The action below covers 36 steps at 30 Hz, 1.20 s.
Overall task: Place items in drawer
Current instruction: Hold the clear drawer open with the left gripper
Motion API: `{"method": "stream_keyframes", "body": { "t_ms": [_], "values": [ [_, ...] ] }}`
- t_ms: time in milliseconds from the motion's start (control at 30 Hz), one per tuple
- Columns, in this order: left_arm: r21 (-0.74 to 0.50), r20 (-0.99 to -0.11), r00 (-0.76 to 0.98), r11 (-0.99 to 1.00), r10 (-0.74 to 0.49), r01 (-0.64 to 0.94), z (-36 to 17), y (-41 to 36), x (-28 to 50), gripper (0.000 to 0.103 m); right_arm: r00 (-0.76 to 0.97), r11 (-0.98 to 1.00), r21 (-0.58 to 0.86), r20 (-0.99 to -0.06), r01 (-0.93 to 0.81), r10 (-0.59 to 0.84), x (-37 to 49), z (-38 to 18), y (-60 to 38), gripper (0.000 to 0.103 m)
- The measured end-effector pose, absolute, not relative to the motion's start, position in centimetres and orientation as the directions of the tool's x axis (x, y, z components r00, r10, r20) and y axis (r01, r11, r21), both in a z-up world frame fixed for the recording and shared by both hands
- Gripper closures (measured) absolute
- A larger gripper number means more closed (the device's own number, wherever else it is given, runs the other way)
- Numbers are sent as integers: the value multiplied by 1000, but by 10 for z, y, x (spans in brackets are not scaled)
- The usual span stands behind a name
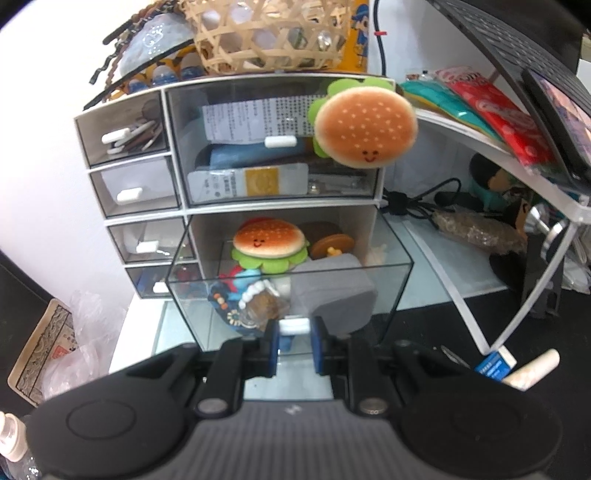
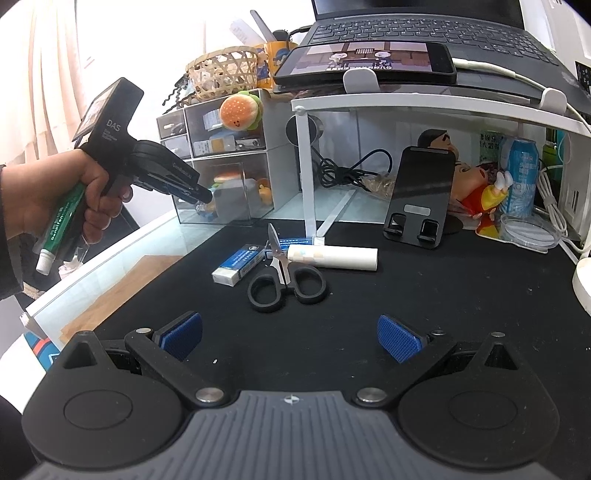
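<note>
A clear drawer point(image 1: 388, 295) is pulled out of the white organizer point(image 1: 380, 177). It holds a plush burger point(image 1: 269, 242), a grey block point(image 1: 332, 291) and small toys. My left gripper point(image 1: 294, 334) is shut on the drawer's white handle point(image 1: 294, 327); it also shows in the right wrist view point(image 2: 201, 197) at the drawer front point(image 2: 221, 199). My right gripper point(image 2: 290, 338) is open and empty above the black mat. Scissors point(image 2: 286, 277), an eraser point(image 2: 240, 264) and a white tube point(image 2: 332, 256) lie ahead of it.
A second plush burger point(image 1: 364, 125) hangs on the organizer's upper right. A woven basket point(image 1: 269, 33) sits on top. A white shelf point(image 2: 424, 101) carries a laptop point(image 2: 424, 26) and phone point(image 2: 365, 61). A black phone stand point(image 2: 423, 195), cables, figurines and a can sit under it.
</note>
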<state>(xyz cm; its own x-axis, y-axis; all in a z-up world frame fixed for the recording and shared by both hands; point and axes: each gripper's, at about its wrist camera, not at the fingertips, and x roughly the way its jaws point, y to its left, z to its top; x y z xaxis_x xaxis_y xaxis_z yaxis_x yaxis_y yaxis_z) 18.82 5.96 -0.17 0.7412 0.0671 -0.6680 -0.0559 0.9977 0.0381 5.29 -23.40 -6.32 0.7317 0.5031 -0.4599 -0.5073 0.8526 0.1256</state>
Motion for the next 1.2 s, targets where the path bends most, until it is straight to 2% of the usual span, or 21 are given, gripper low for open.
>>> {"method": "stream_keyframes", "body": {
  "t_ms": [1200],
  "values": [
    [61, -679, 728, 995, 97, -75, 0, 47, 134, 84, 732, 849, 126, -453, -513, 510, 46, -63, -237, 0]
  ]
}}
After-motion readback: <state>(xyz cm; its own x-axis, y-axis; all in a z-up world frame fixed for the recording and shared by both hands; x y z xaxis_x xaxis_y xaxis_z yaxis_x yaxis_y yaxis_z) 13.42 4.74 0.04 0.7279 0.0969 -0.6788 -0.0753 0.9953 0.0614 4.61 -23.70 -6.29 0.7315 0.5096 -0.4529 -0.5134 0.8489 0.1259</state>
